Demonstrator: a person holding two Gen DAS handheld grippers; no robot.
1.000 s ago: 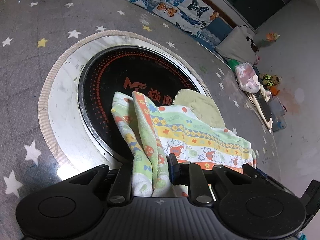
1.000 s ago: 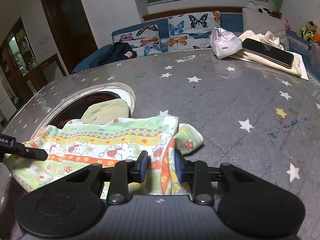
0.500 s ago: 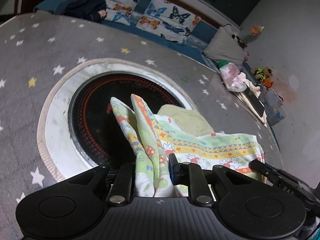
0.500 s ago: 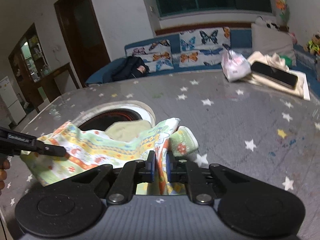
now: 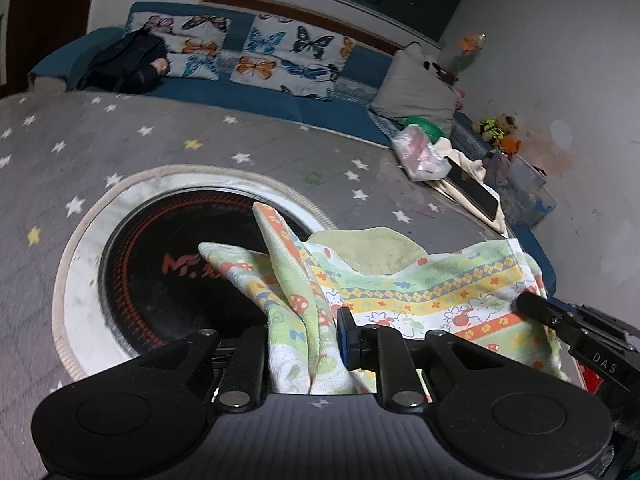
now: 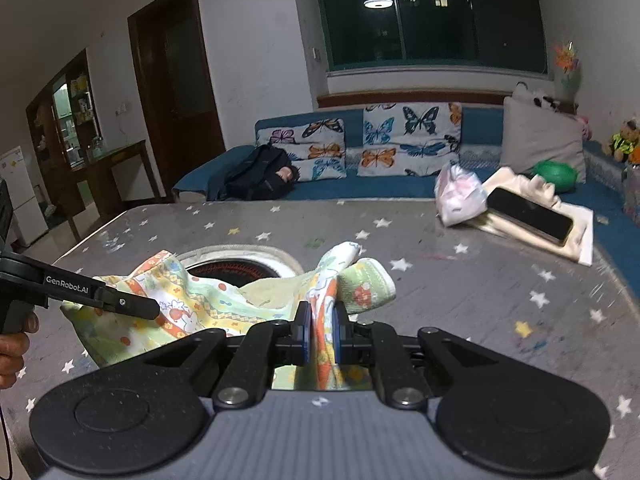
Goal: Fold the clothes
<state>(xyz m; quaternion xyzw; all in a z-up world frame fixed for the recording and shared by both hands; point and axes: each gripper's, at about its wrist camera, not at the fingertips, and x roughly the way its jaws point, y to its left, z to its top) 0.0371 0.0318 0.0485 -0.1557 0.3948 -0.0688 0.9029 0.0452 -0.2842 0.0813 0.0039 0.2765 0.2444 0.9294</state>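
Note:
A small patterned garment (image 5: pixel 424 292) in green, yellow and orange stripes hangs stretched between my two grippers above the grey starred table (image 5: pixel 120 140). My left gripper (image 5: pixel 304 340) is shut on one bunched end of it. My right gripper (image 6: pixel 322 334) is shut on the other end (image 6: pixel 324 320). A plain pale green cloth (image 5: pixel 372 252) lies under it by the round cooktop (image 5: pixel 168 264). The left gripper also shows at the left of the right wrist view (image 6: pixel 120 304), and the right gripper at the right of the left wrist view (image 5: pixel 560 316).
A black round cooktop with a white rim is set into the table. A pink plastic bag (image 6: pixel 460 196) and a phone (image 6: pixel 528 216) on a cream cloth sit at the far right. A blue sofa (image 6: pixel 360 184) with butterfly cushions stands behind the table.
Both grippers have risen and tilted up, lifting the garment off the table and holding it stretched between them. The right jaws closed tighter on the fabric.

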